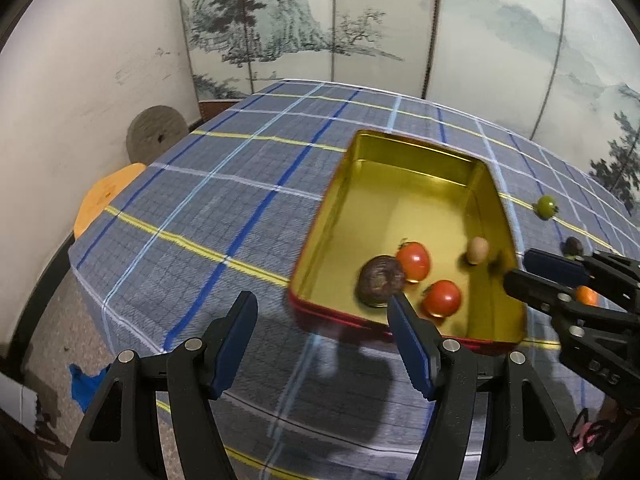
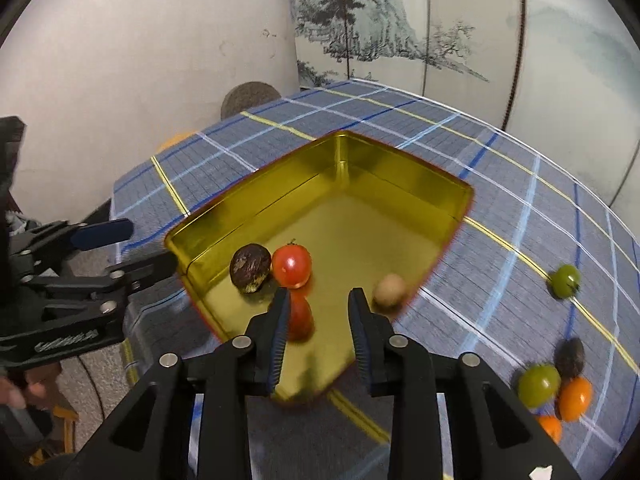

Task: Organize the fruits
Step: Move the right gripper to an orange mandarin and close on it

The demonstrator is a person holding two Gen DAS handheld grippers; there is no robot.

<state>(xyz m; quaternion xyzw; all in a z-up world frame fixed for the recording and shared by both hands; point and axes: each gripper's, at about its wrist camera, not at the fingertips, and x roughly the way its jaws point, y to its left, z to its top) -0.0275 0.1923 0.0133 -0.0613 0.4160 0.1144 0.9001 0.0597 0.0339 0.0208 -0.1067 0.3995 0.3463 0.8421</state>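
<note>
A gold tin (image 1: 404,168) with a red rim (image 2: 360,152) sits on the plaid tablecloth. Inside lie a dark brown fruit (image 1: 380,280) (image 2: 250,268), two red tomatoes (image 1: 414,260) (image 1: 442,298) (image 2: 292,266) and a small beige fruit (image 1: 478,250) (image 2: 390,290). My left gripper (image 1: 322,320) is open and empty, at the tin's near left corner. My right gripper (image 2: 318,308) is open and empty over the tin's near end, with the second tomato (image 2: 300,318) beside its left finger. It also shows in the left wrist view (image 1: 532,270).
Outside the tin to the right lie a green fruit (image 2: 565,280) (image 1: 547,206), a dark fruit (image 2: 570,358) (image 1: 573,246), another green fruit (image 2: 539,384) and two orange fruits (image 2: 575,398) (image 2: 550,428). An orange stool (image 1: 104,200) and a stone disc (image 1: 156,134) stand past the table's left edge.
</note>
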